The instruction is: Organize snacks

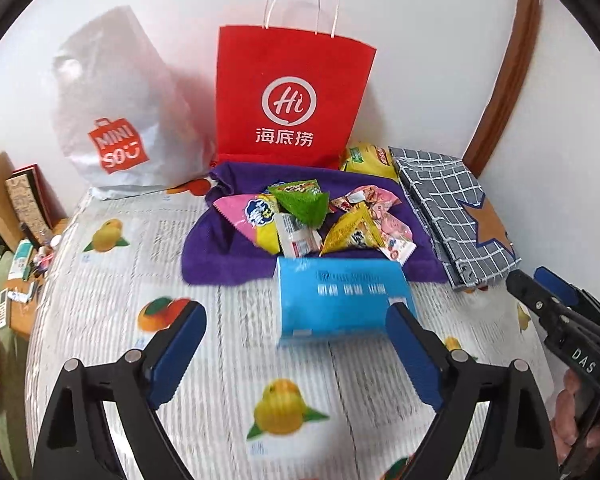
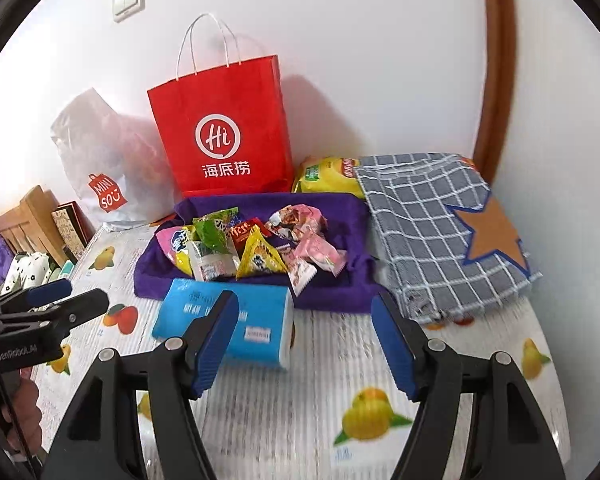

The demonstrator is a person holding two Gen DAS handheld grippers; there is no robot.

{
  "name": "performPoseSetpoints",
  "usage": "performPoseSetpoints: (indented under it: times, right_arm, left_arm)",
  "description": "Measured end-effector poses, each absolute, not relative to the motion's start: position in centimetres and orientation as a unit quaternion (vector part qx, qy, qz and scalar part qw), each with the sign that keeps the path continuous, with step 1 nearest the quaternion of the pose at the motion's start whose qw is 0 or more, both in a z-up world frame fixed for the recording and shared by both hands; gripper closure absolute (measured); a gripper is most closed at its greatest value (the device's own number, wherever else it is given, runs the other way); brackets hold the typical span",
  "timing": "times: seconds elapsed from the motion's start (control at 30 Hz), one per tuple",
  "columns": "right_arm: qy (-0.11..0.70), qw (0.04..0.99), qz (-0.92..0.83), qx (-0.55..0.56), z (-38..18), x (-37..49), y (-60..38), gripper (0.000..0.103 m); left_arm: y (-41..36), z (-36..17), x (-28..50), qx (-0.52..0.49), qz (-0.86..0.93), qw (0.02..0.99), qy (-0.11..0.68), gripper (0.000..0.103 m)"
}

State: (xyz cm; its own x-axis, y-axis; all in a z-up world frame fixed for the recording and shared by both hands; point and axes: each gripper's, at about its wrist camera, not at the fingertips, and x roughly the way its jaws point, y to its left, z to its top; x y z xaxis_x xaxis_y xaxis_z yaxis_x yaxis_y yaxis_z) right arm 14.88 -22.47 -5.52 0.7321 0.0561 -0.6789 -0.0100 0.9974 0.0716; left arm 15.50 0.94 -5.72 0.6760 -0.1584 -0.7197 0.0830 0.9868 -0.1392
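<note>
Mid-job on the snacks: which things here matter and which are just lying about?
Job: snack packets piled on the purple cloth; yellow chip bag; red bag, a likely container.

Lying about: blue tissue pack, checked cloth, Miniso bag, wall switch.

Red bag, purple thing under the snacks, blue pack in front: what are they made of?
Red bag: matte paper, crisp folds, twisted cord handles. Purple cloth: soft towel-like fabric, likely terry. Blue pack: seemingly glossy plastic wrap, probably tissues.
</note>
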Motion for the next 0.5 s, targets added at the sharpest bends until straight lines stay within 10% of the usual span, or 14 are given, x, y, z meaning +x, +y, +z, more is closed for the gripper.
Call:
performPoseSetpoints:
  times: [0.33,0.5]
  right_arm:
    - [0.331,0.943,-0.011,0.026,-3.2,6.6,-22.7,0.000]
    - [0.324,0.946,-0.017,0.018,-2.0,4.0,-22.9,0.000]
  left_arm:
    - [0.8,-3.7,7.5,-0.032,-0.054,0.928,0.367,0.005]
    - [0.1,-2.2,5.0,-0.026,-0.054,0.936,0.346,0.004]
